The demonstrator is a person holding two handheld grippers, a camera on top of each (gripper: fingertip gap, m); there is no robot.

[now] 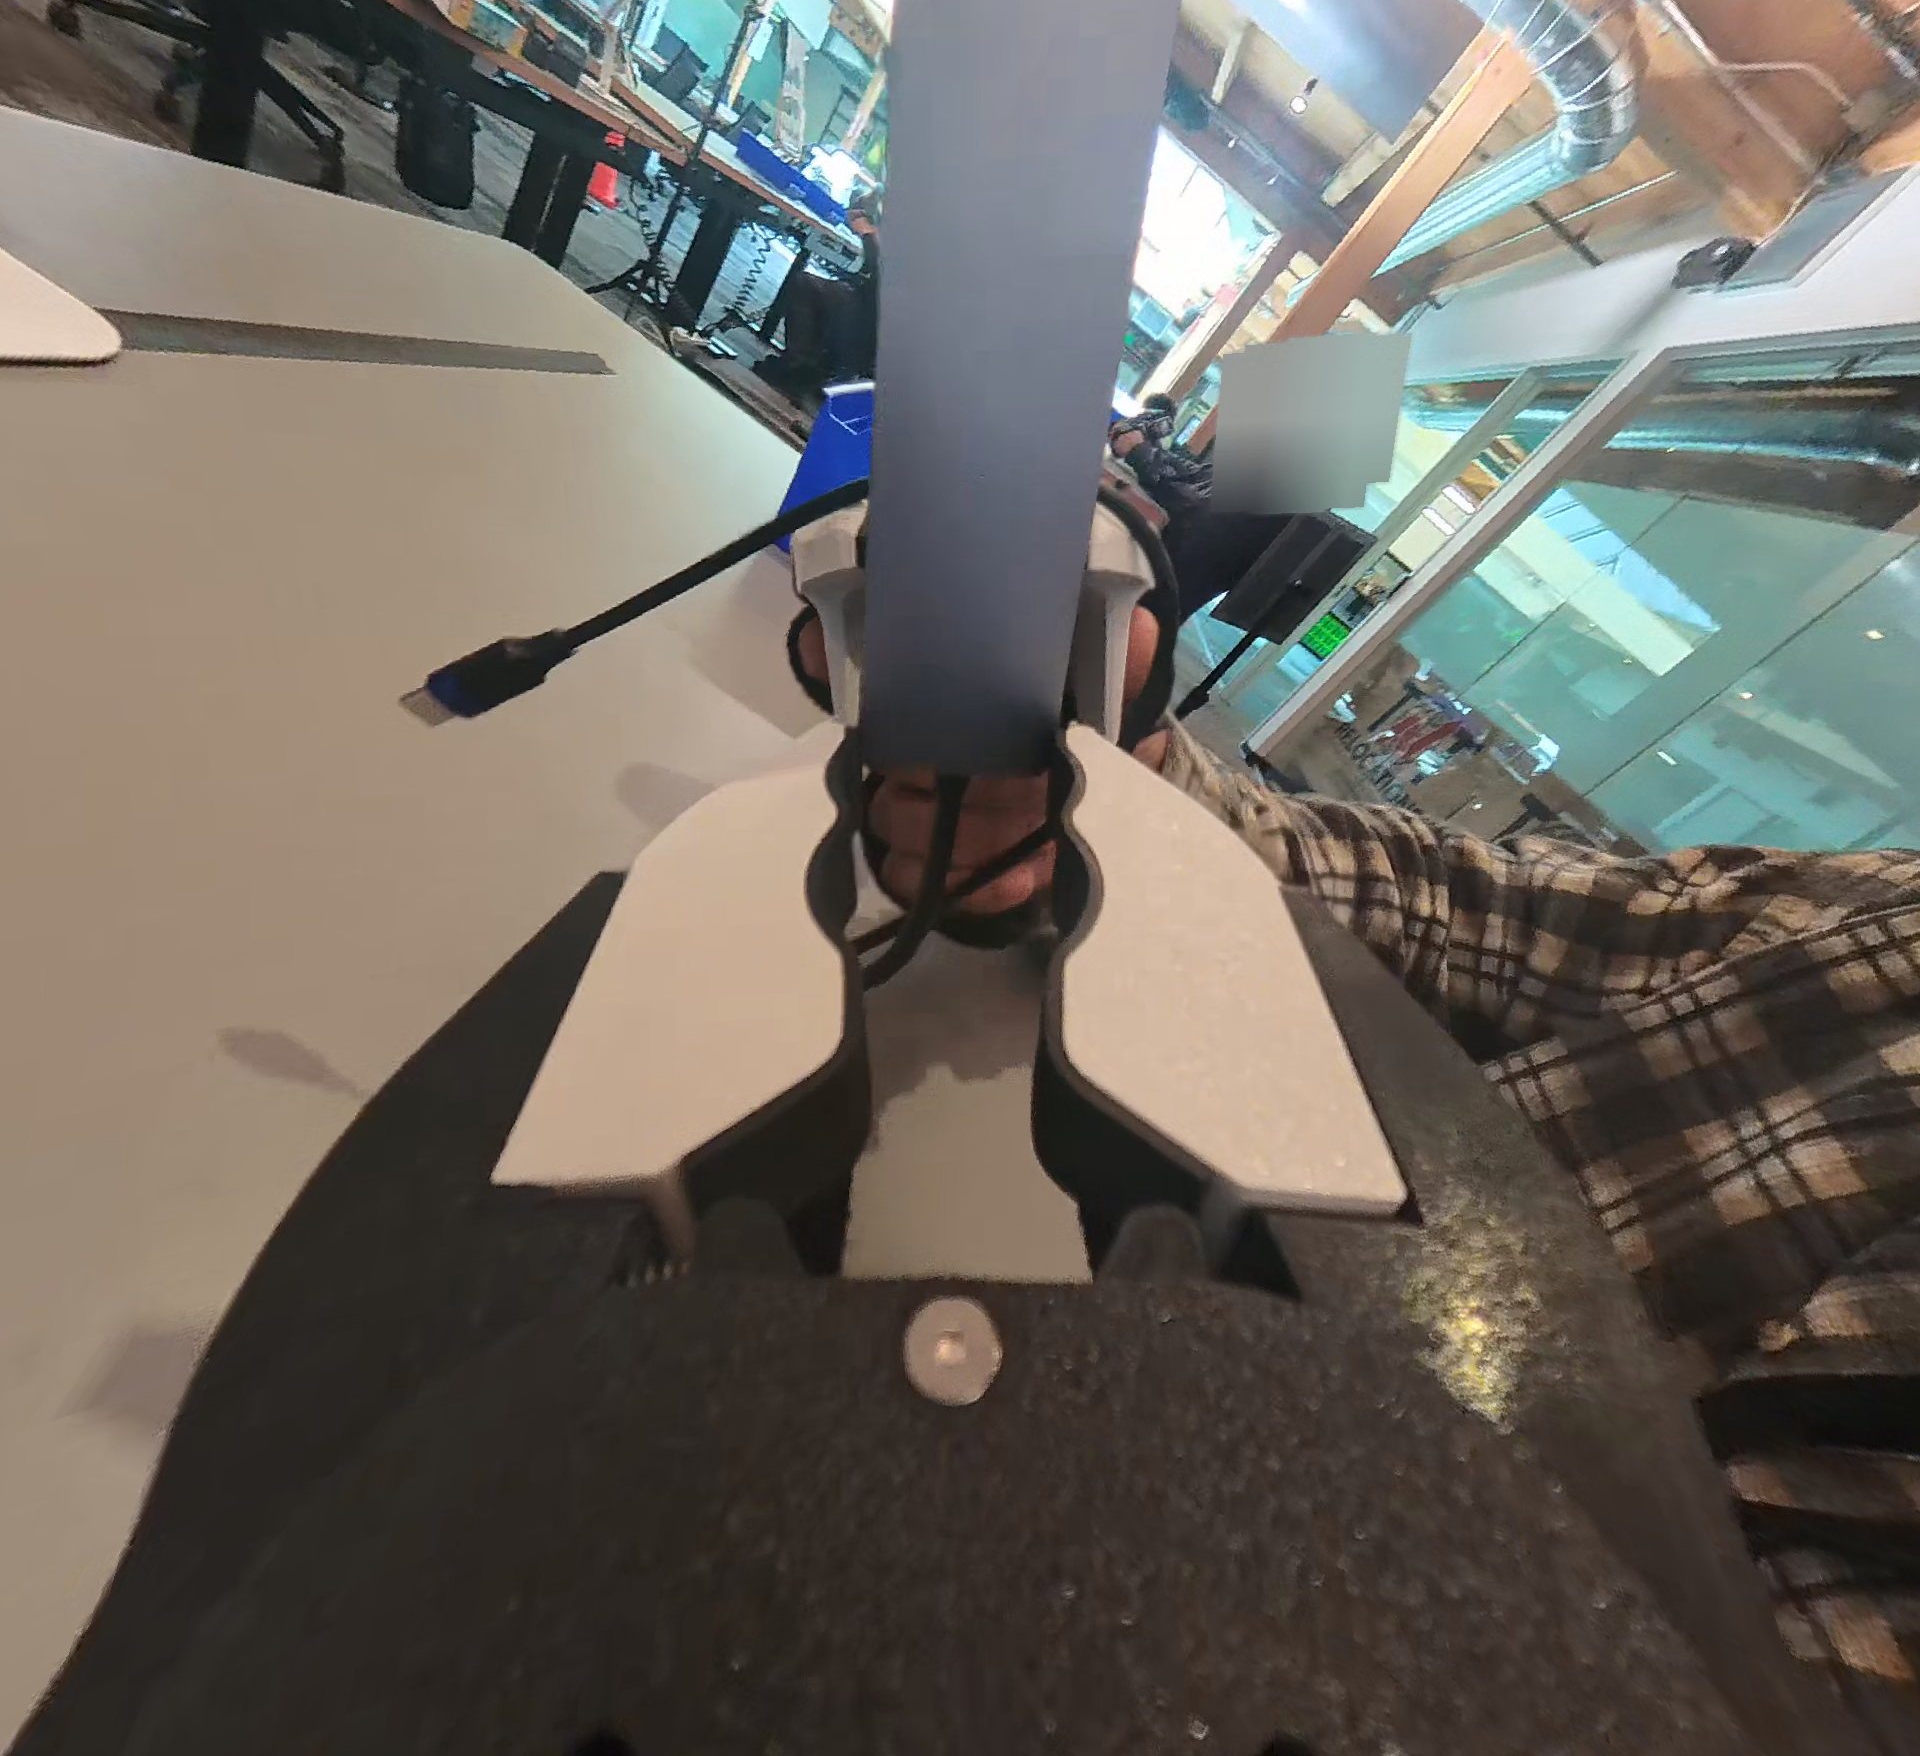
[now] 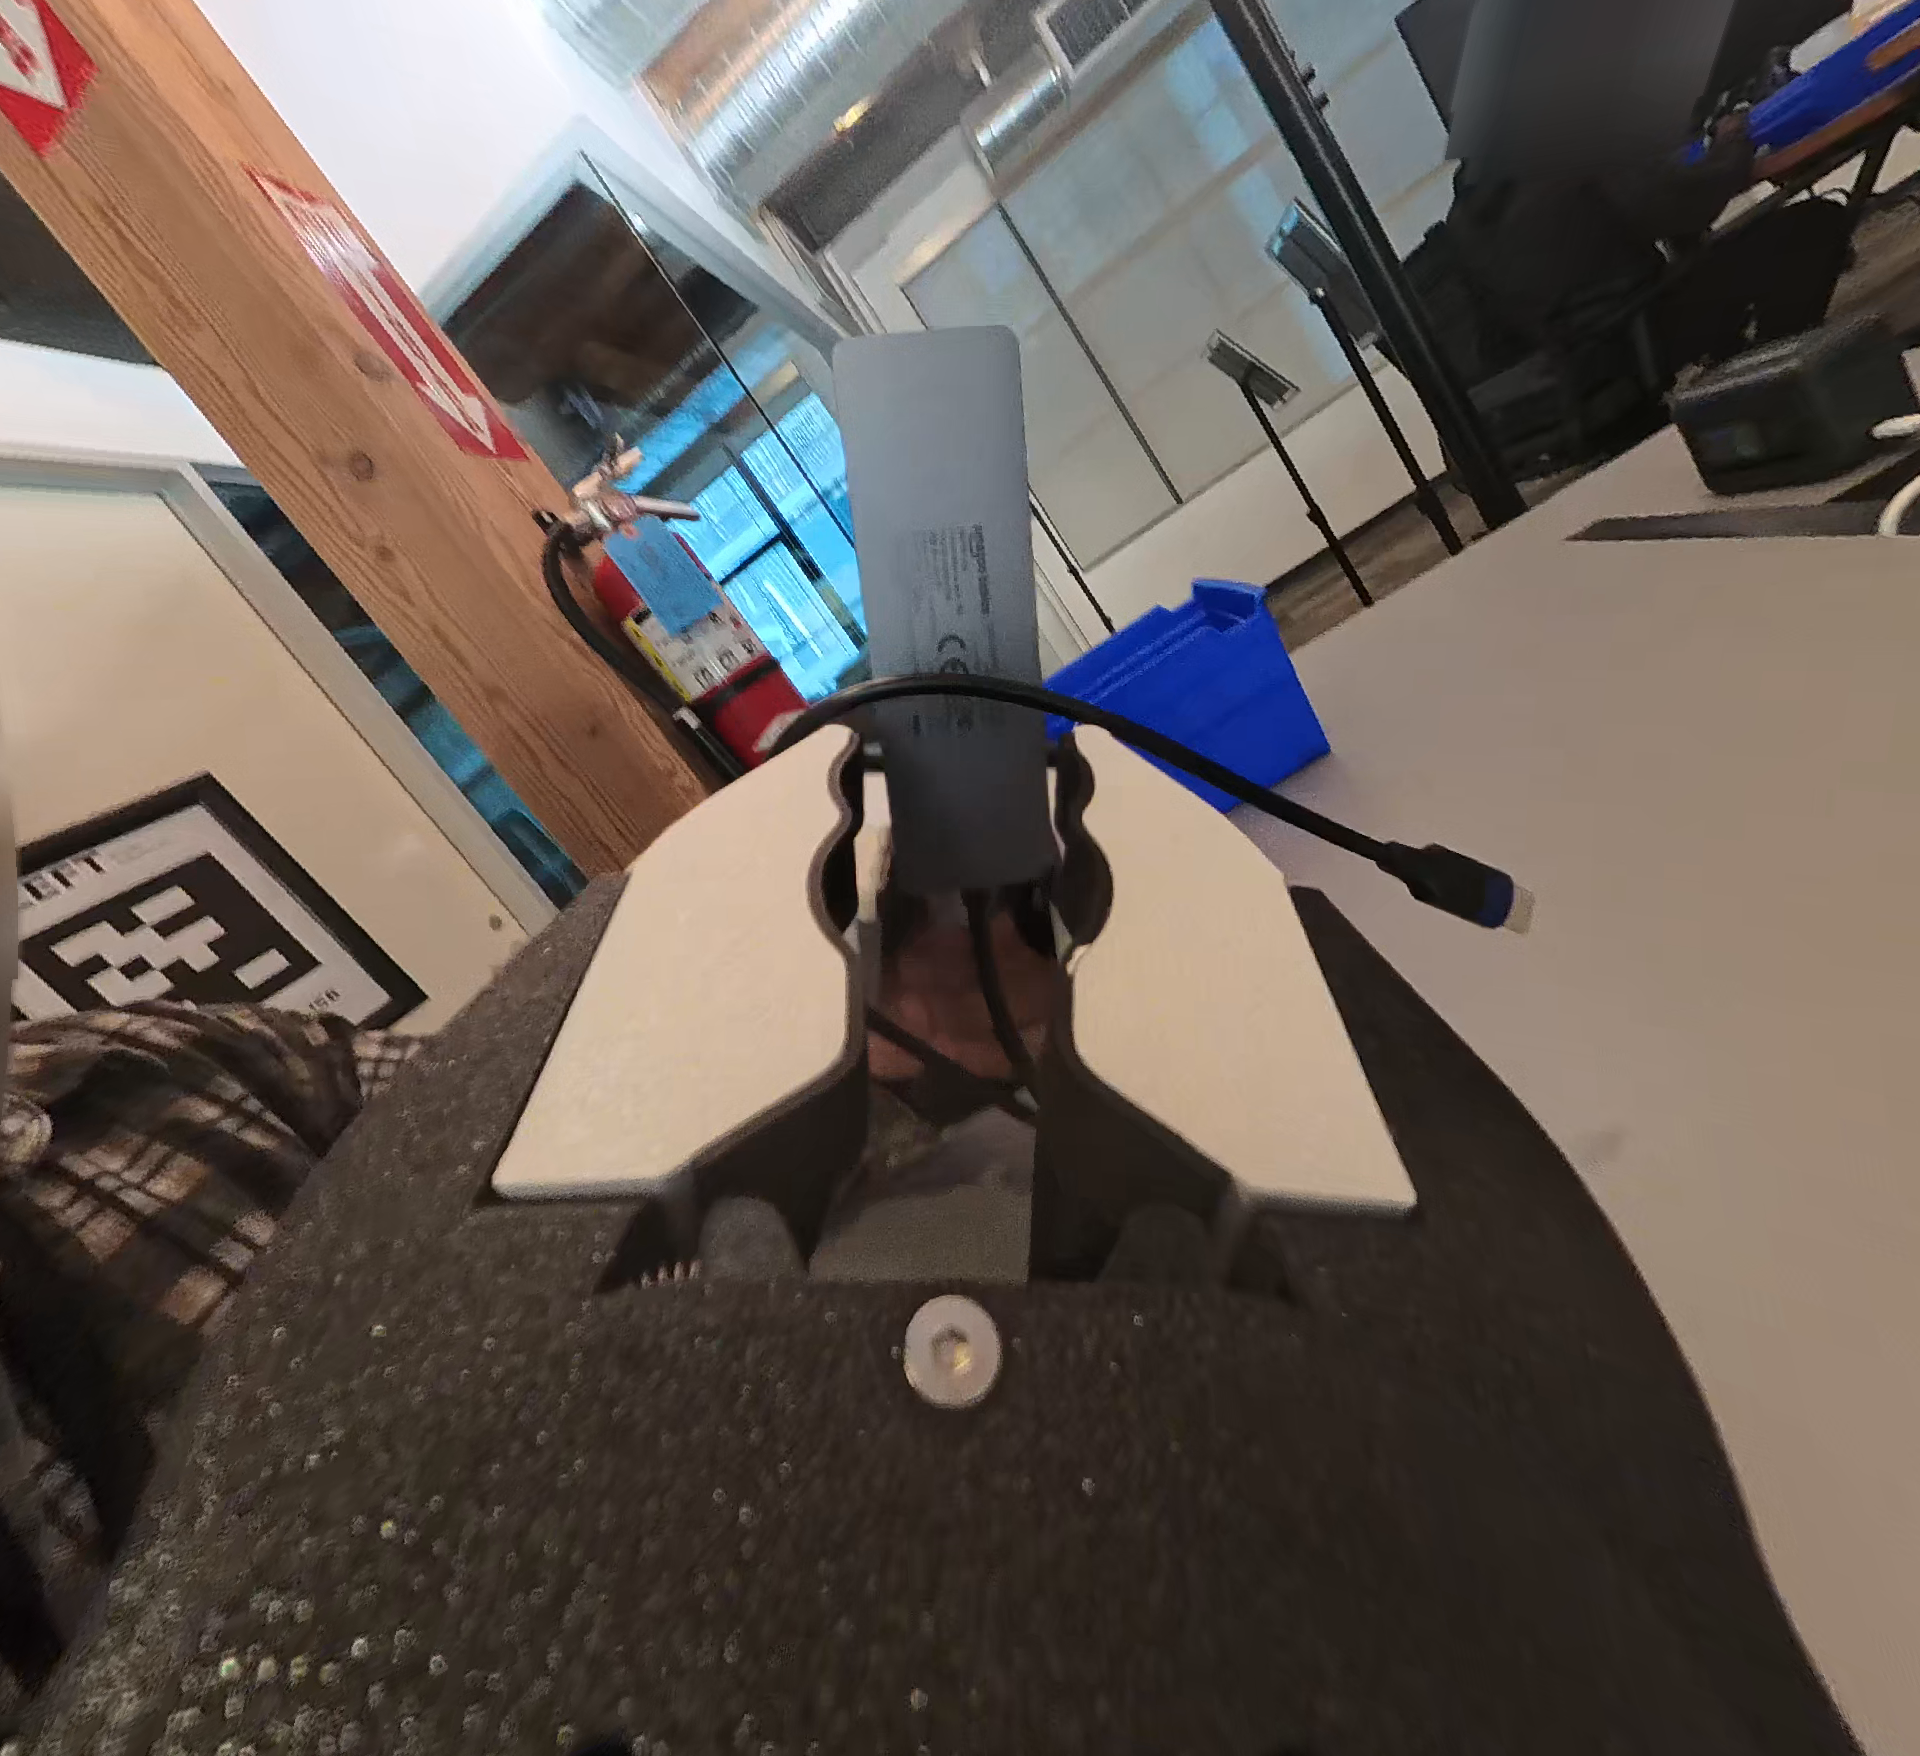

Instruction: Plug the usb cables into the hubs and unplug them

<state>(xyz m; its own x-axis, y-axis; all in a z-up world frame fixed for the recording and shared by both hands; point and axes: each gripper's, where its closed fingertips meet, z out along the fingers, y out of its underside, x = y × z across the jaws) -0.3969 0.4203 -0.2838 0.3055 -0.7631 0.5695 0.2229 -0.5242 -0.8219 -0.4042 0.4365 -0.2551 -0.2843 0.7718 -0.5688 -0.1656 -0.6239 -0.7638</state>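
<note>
A long grey hub (image 1: 1008,304) stands upright, its lower end between the white fingers of my left gripper (image 1: 956,771), which is shut on it. In the right wrist view the same hub (image 2: 945,543) shows its printed face, and my right gripper (image 2: 956,802) is shut on its lower end from the opposite side. The right gripper's white fingers (image 1: 831,594) show behind the hub in the left wrist view. A black cable (image 2: 1143,730) arcs from the hub and ends in a loose blue USB plug (image 2: 1455,885) in the air, also visible in the left wrist view (image 1: 468,683). A gloved hand shows between the fingers.
A white table (image 1: 312,563) lies below, also in the right wrist view (image 2: 1610,771). A blue bin (image 2: 1195,688) sits at its far edge. A plaid sleeve (image 1: 1558,1031) is at right. A wooden post (image 2: 312,356) and a red fire extinguisher (image 2: 727,667) stand beyond. The tips of both grippers are at nearly the same place.
</note>
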